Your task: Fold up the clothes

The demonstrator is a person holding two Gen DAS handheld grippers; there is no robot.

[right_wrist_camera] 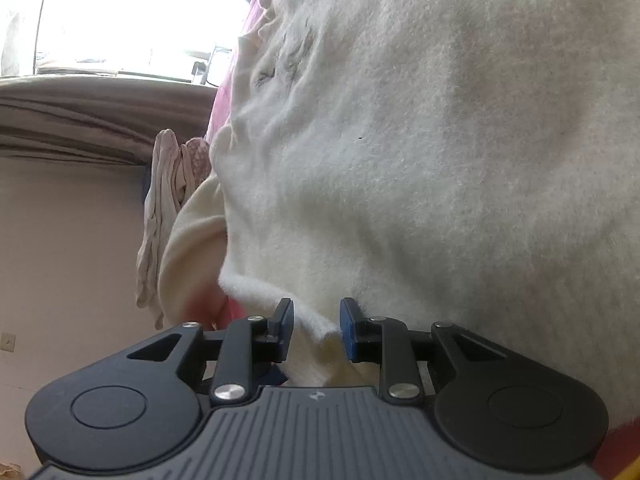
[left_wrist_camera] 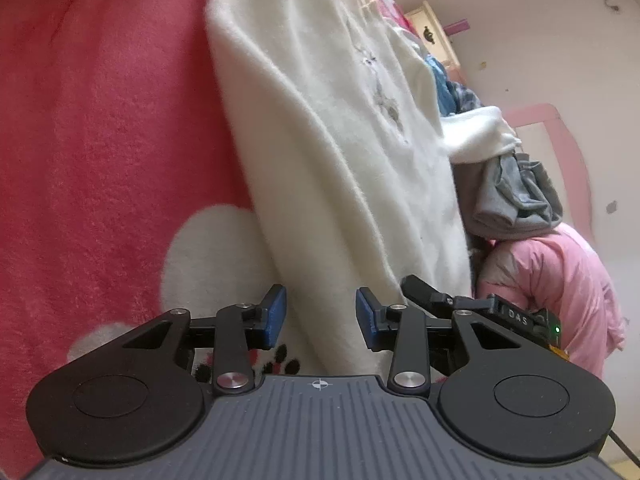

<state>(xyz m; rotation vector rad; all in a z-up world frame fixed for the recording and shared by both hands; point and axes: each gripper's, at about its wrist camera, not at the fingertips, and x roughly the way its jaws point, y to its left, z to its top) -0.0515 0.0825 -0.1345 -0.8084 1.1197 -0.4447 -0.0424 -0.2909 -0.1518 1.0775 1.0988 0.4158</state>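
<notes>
A fluffy white sweater (left_wrist_camera: 320,140) lies spread on a pink blanket (left_wrist_camera: 100,140) with white paw prints. My left gripper (left_wrist_camera: 321,318) hovers low over the sweater's near edge. Its blue pads (left_wrist_camera: 276,316) stand apart, and cloth shows in the gap without being pressed. My right gripper (right_wrist_camera: 317,330) is at another edge of the sweater (right_wrist_camera: 440,140), which fills that view. A hem corner (right_wrist_camera: 320,332) sits between its blue pads (right_wrist_camera: 347,332), which stand apart and do not pinch it. The right gripper's black body (left_wrist_camera: 480,308) also shows at the sweater's right edge in the left wrist view.
A pile of grey clothes (left_wrist_camera: 516,196), blue clothes (left_wrist_camera: 444,84) and a pink jacket (left_wrist_camera: 560,288) lies just right of the sweater. A beige garment (right_wrist_camera: 160,208) hangs off the bed edge. A bright window (right_wrist_camera: 132,12) and brown bedding (right_wrist_camera: 80,120) lie beyond.
</notes>
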